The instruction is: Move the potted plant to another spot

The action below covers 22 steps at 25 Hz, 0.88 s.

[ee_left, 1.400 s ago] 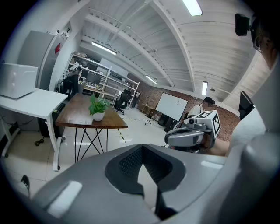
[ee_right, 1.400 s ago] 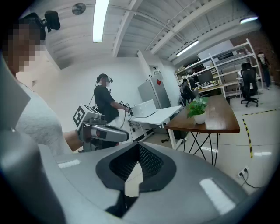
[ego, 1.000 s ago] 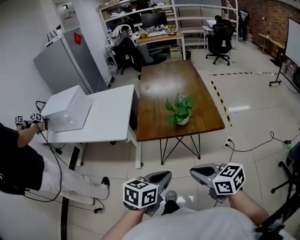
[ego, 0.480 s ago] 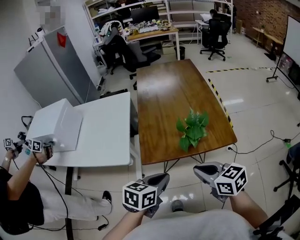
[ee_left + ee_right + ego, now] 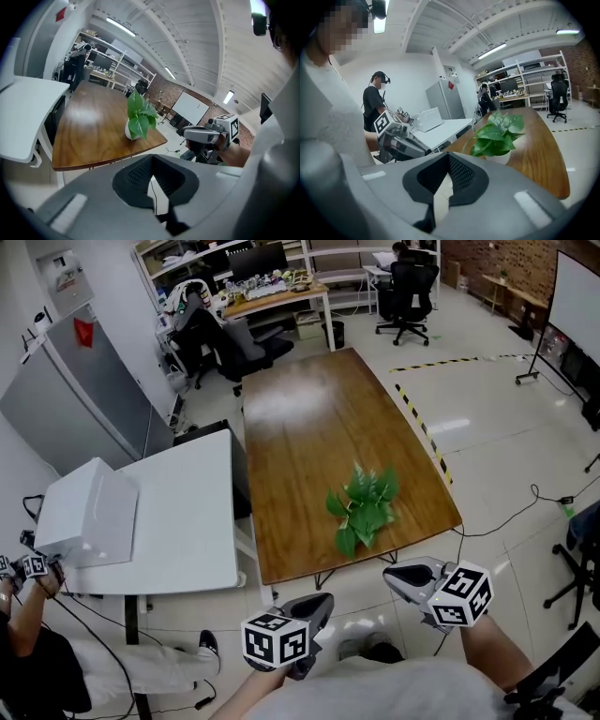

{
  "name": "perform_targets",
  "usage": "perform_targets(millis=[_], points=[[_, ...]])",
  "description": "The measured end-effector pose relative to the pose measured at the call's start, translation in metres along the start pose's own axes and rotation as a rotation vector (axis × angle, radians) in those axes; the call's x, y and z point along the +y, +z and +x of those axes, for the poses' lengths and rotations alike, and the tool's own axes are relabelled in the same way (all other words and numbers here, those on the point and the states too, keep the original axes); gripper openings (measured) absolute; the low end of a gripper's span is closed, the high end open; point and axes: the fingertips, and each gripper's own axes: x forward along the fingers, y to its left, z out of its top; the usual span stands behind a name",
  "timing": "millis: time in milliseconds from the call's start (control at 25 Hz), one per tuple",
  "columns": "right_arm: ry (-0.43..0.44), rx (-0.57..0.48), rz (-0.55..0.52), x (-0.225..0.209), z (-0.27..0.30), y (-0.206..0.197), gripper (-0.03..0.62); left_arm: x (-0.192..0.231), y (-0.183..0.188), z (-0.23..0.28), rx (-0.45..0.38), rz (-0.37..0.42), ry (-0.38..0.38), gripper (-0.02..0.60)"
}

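Note:
The potted plant (image 5: 361,507), green leaves in a small white pot, stands near the front right corner of the brown wooden table (image 5: 309,418). My left gripper (image 5: 317,604) and right gripper (image 5: 397,576) hover over the floor just short of the table's front edge, both shut and holding nothing. In the left gripper view the plant (image 5: 139,116) lies ahead and a little left of the left gripper (image 5: 152,185), with the right gripper (image 5: 202,134) off to the side. From the right gripper (image 5: 447,180) the plant (image 5: 497,133) is close ahead, slightly right.
A white table (image 5: 183,521) with a white box (image 5: 84,521) on it adjoins the wooden table's left side. Another person (image 5: 28,652) with grippers stands at the lower left. A grey cabinet (image 5: 75,390) and office chairs (image 5: 408,282) lie farther back.
Both grippers have moved forward toward the table, still shut. The plant now sits nearer and lower in the head view. The person at the left has slid toward the frame's edge.

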Motion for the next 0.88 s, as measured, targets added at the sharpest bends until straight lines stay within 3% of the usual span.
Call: perform_targets(millis=[160,200,280,560,880], points=[[-0.026,0.027,-0.039,-0.030,0.001,-0.007,0.031,0.006,0.007,0.000,-0.004,-0.013,0.035,-0.005],[-0.035,0.040,-0.058,-0.037,0.004,-0.011,0.064,0.008,0.008,0.000,-0.006,-0.014,0.043,-0.005],[-0.054,0.062,-0.083,-0.054,0.013,-0.021,0.208,0.012,0.008,0.001,-0.007,-0.018,0.057,-0.005],[-0.156,0.223,-0.170,-0.109,0.048,-0.077,0.286,0.021,0.007,-0.005,-0.032,-0.050,0.103,-0.005],[-0.223,0.163,-0.130,-0.161,0.094,-0.075,0.462,0.043,-0.001,-0.016,-0.043,-0.093,0.162,-0.005]])
